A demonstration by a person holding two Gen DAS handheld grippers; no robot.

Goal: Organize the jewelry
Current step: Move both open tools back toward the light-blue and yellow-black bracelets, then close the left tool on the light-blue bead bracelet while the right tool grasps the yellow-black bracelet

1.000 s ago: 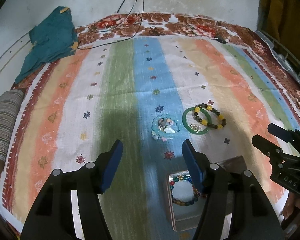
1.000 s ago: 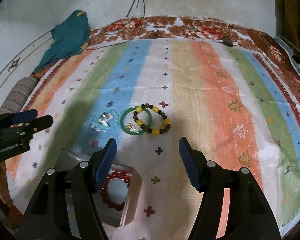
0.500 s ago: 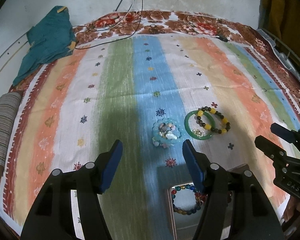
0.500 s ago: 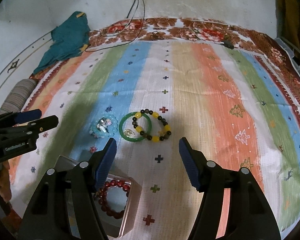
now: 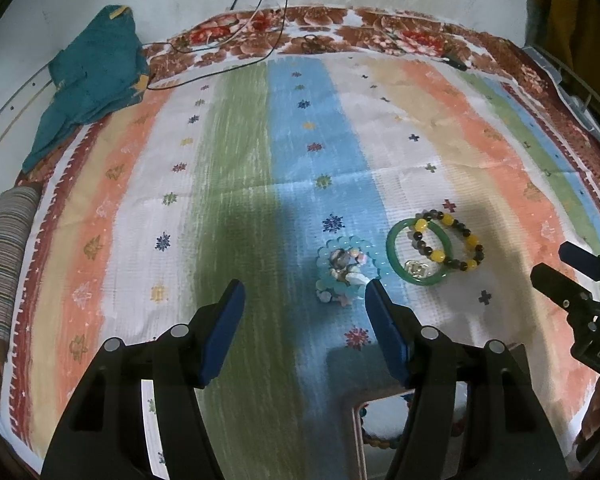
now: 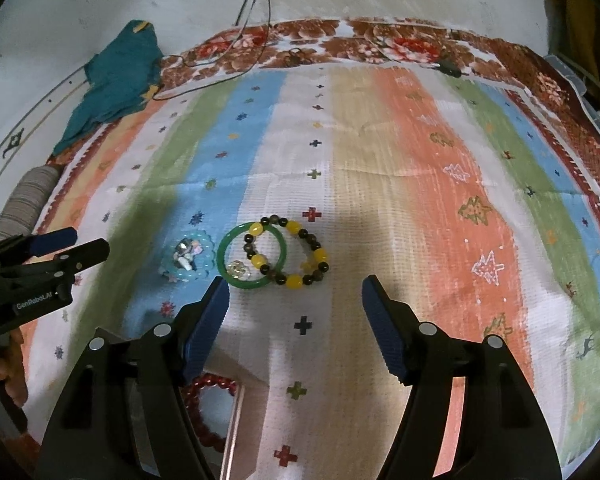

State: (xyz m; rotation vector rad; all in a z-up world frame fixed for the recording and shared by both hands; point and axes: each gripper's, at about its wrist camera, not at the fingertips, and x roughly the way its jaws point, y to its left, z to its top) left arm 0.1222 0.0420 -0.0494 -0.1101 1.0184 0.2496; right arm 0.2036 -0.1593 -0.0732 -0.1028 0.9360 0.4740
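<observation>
Three bracelets lie on the striped cloth: a light-blue bead bracelet (image 5: 348,268) (image 6: 188,258) with small charms inside it, a green bangle (image 5: 418,254) (image 6: 252,256), and a yellow-and-dark bead bracelet (image 5: 452,240) (image 6: 292,252) overlapping the bangle. A metal box (image 5: 360,440) (image 6: 232,428) sits near the front edge; a multicolour bead bracelet (image 5: 380,442) and a red bead bracelet (image 6: 204,388) lie in it. My left gripper (image 5: 304,312) (image 6: 60,248) is open and empty, just short of the blue bracelet. My right gripper (image 6: 296,300) (image 5: 560,260) is open and empty, just short of the bangle.
A teal cloth (image 5: 92,76) lies at the far left corner. A striped roll (image 5: 4,264) lies at the left edge. Black cables (image 5: 240,52) run over the far border. A wire rack (image 5: 580,92) stands at the right.
Both grippers have moved forward toward the bracelets; the box has slid lower in both views. Both stay open.
</observation>
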